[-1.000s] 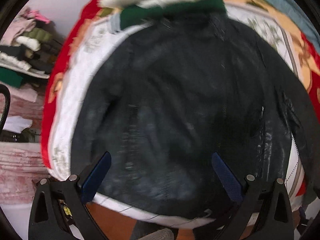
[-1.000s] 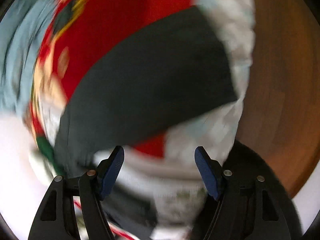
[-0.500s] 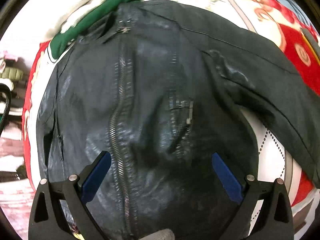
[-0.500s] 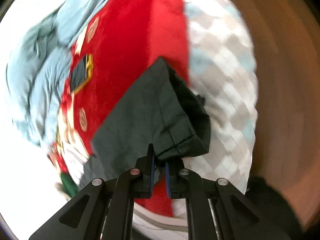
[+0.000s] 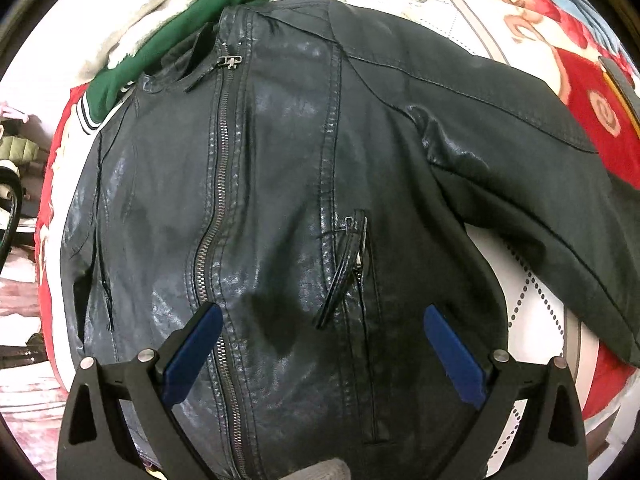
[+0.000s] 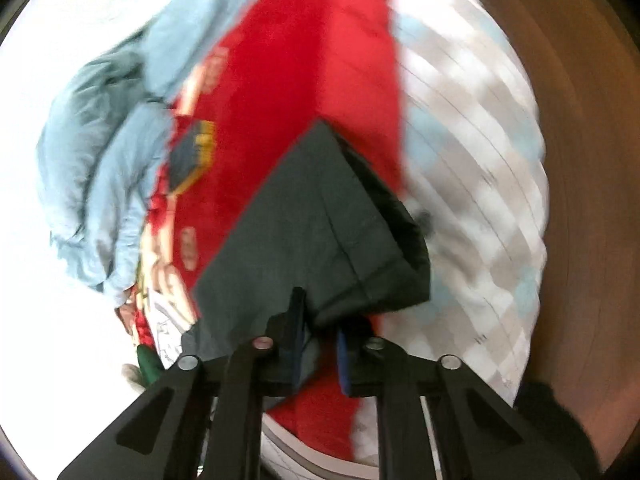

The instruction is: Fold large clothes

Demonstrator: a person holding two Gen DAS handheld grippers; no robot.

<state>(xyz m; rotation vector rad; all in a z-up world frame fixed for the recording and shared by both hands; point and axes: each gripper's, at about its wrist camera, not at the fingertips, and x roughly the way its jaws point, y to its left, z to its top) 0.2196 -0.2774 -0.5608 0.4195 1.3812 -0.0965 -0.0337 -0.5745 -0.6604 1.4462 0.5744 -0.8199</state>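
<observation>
The right gripper [image 6: 318, 332] has clamped and lifted the jacket sleeve [image 6: 320, 216].

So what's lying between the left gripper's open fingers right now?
In the left wrist view, the left gripper frames the black jacket front: its main zipper and pocket zip.

Red-and-white patterned bed [image 5: 472, 28], black jacket [image 5: 288, 184] and green garment [image 5: 192, 28] atop.

Left tongs [image 5: 320, 344] spread wide, right tongs [image 6: 320, 336] pinched nearly closed
</observation>
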